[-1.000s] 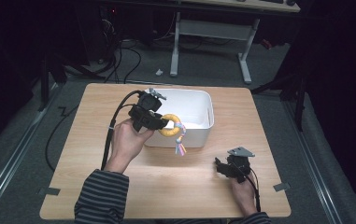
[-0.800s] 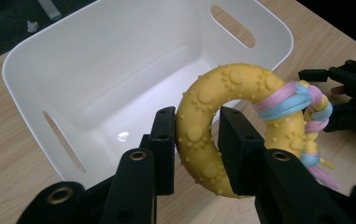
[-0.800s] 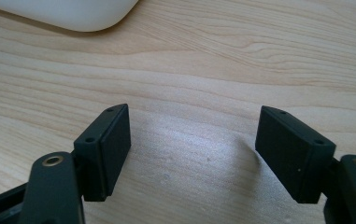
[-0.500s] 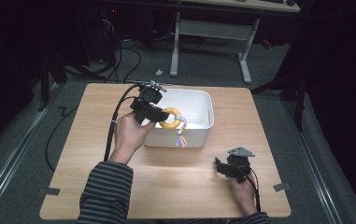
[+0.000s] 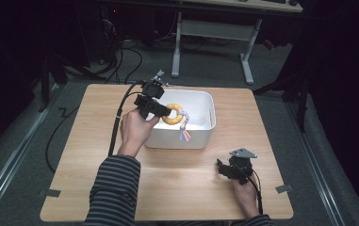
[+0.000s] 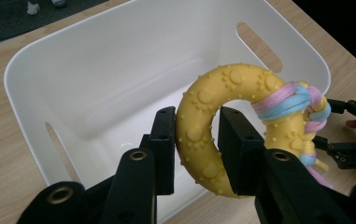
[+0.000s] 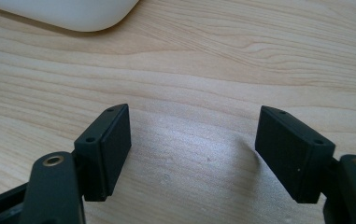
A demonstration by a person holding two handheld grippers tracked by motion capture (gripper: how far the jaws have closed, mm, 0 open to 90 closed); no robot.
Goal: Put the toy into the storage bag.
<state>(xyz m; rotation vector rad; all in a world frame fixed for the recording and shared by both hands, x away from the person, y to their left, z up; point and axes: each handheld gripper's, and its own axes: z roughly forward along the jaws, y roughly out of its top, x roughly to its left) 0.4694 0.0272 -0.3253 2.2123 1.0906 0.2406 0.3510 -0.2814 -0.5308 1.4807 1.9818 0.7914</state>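
Note:
A yellow studded ring toy (image 6: 203, 135) with a pink and blue cord knotted on it hangs between my left gripper's (image 6: 196, 144) jaws, which are shut on it. In the high view the ring toy (image 5: 173, 114) is held above the white bin (image 5: 200, 132), over its left half, with the cord dangling down. My left gripper (image 5: 160, 111) reaches in from the bin's left side. My right gripper (image 5: 220, 169) rests low over the wooden table (image 5: 87, 155) near the front right, and in the right gripper view it (image 7: 192, 149) stands open with bare wood between the jaws.
The white bin (image 6: 96, 70) has slot handles in its walls and looks bare inside. Its rounded corner (image 7: 73, 14) shows at the top of the right gripper view. A desk frame (image 5: 215, 33) and cables lie on the floor beyond the table.
My left gripper has carried the ring toy farther from the bin's front wall in over the bin. The right gripper has stayed in place.

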